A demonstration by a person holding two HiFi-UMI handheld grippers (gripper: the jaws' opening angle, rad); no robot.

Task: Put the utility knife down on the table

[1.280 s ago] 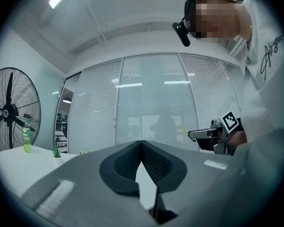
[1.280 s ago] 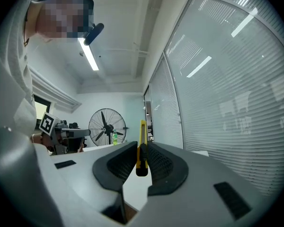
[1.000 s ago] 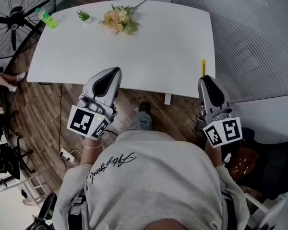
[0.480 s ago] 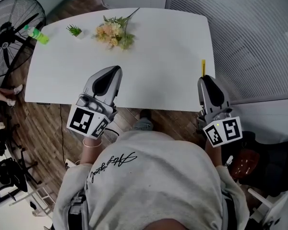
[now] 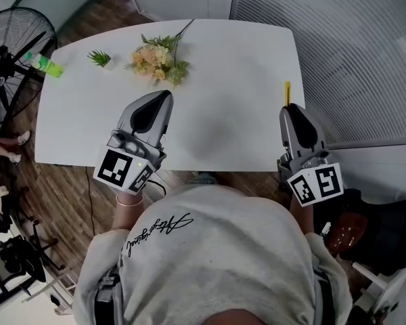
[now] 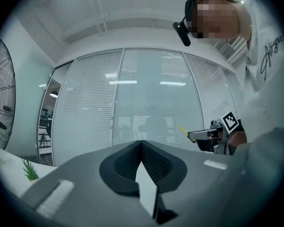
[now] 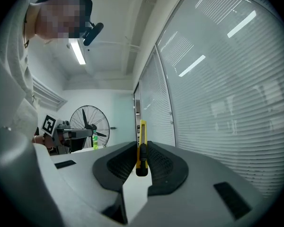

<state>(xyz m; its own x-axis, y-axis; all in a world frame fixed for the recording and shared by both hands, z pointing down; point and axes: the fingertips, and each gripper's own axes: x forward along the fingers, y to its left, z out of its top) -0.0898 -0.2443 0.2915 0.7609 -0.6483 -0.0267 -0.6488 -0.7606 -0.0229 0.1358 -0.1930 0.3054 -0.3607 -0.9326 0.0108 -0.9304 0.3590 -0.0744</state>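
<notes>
Right tool [image 5: 289,109] tight on utility knife [image 5: 287,92] at the table [image 5: 237,73] right edge; left tool [image 5: 167,95] pinched together over its near edge.

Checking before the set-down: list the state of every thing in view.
utility knife: clamped in the right tool, not on the table.
right tool: shut on the utility knife.
left tool: shut, empty.
fan: not spinning.
green bottle: upright.
flowers: lying flat on the table.

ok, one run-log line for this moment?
left tongs: shut, empty | right tongs: shut on yellow utility knife, knife sticking out ahead | white table: knife not yet down
</notes>
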